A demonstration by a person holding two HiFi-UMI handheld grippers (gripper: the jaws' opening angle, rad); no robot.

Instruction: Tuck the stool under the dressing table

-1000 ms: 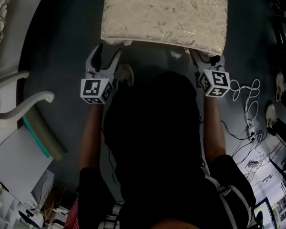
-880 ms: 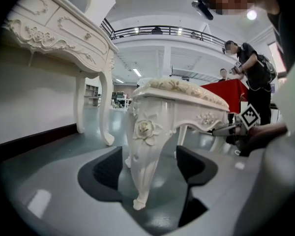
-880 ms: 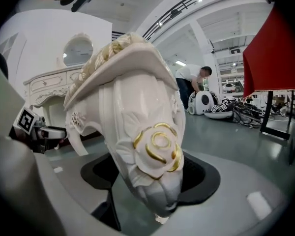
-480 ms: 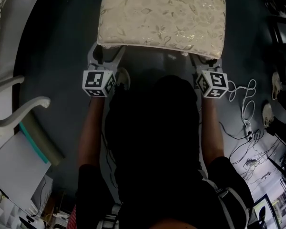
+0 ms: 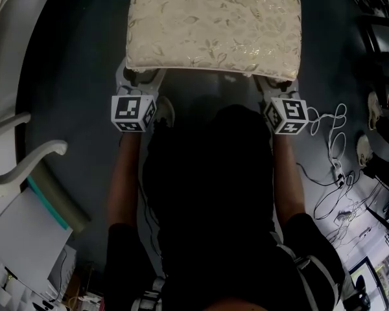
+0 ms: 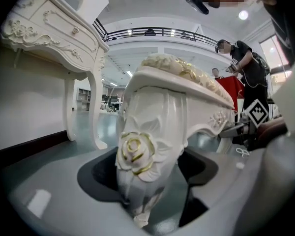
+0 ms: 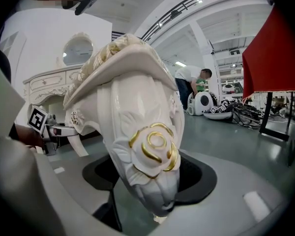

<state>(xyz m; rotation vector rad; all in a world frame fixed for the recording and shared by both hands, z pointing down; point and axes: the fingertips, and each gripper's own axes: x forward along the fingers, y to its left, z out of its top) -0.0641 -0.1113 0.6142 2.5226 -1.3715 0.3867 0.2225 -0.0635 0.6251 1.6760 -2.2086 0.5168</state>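
- The stool (image 5: 214,24) stands on the floor at top centre of the head view, not yet under the dressing table (image 6: 49,28), upper left.
- The right gripper (image 5: 270,86) has its fingers clenched on the right leg (image 7: 147,151), likely to steer.
- The left gripper (image 5: 141,83) has its fingers released, straddling the left leg (image 6: 142,156). A hold on both should keep the push straight.

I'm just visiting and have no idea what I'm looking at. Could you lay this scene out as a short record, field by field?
who: a person holding a two-jaw gripper in each hand
stool: cream cushioned seat, white carved legs with gold roses
left gripper: jaws apart, left near leg between them, not clamped
right gripper: closed on right near leg
dressing table: white, carved, off to the left; stool not under it
also: loose cables at right
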